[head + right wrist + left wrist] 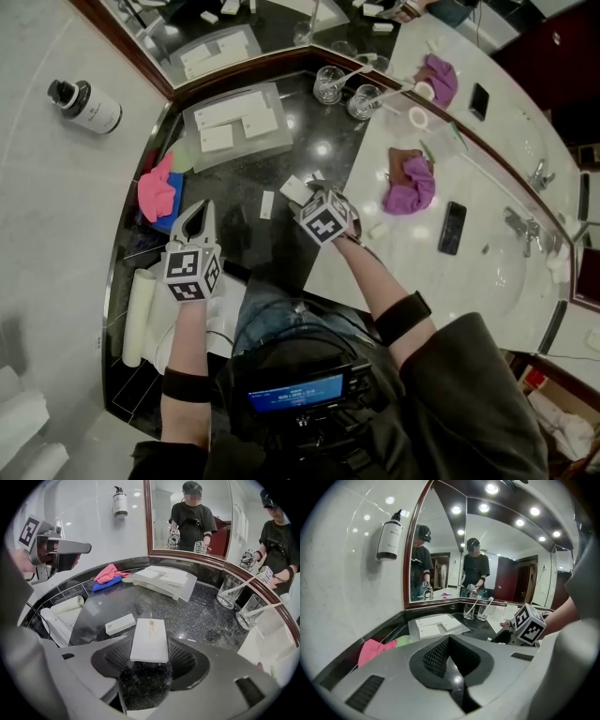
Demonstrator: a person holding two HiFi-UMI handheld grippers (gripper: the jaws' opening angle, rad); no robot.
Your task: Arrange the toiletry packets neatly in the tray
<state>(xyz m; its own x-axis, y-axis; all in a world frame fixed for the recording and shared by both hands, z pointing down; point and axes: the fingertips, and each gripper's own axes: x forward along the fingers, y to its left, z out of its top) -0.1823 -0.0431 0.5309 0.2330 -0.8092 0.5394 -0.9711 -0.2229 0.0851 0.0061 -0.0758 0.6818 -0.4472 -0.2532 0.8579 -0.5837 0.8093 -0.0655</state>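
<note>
Five white packets [230, 109]: three lie in the one tray [251, 145], two loose on the dark counter [309, 159]. Two drinking glasses [328, 84] stand side by side. One pump bottle [86, 105], one pink cloth [157, 190], one purple cloth [411, 192], one phone [452, 228].

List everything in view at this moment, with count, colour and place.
tray: one, clear, back of black counter
packets: five, white; three in tray, two loose on counter, larger packet between jaws of right gripper
glasses: two, clear, toothbrush in each, right of tray
cloths: three; pink on blue left of tray, purple on white counter
phone: one, black, white counter
towel: one, white, rolled, counter's left edge
bottle: one, white, on wall
left gripper: shut, empty
right gripper: open, around larger packet
</note>
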